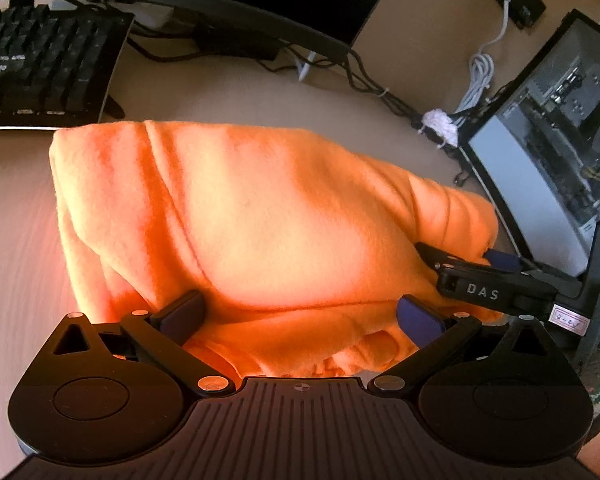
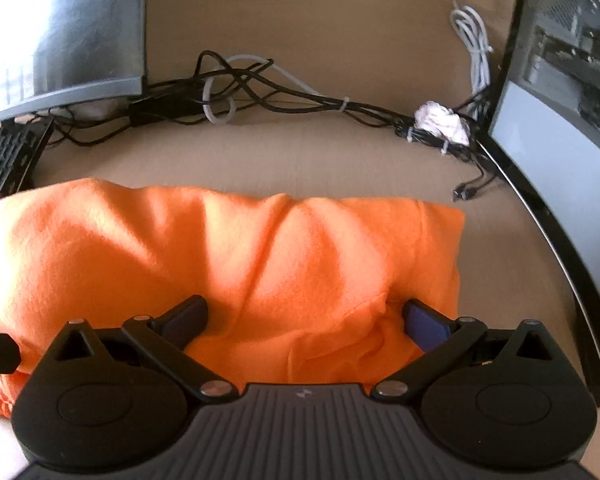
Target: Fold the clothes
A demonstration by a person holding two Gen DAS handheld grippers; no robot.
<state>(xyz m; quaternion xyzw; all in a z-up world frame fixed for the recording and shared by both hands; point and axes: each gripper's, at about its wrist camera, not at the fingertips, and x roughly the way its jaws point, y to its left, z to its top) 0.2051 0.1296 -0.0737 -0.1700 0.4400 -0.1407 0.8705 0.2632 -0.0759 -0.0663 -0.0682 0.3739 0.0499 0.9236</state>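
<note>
An orange garment [image 1: 240, 208] lies folded in a thick bundle on the beige desk [image 1: 260, 96]. My left gripper [image 1: 300, 316] is open, its blue-padded fingers [image 1: 184, 314] spread wide around the bundle's near edge. In the right wrist view the same orange garment [image 2: 180, 248] fills the middle. My right gripper [image 2: 306, 320] is open too, and cloth bulges between its fingers [image 2: 424, 324]. From the left wrist view the right gripper [image 1: 464, 258] sits at the bundle's right end, fingers apart against the fabric.
A black keyboard [image 1: 40, 64] lies at the back left under a monitor [image 1: 300, 0]. Tangled cables [image 2: 260, 96] run along the back of the desk to a white wad [image 2: 442, 118]. A glass-sided computer case [image 1: 560, 140] stands at the right.
</note>
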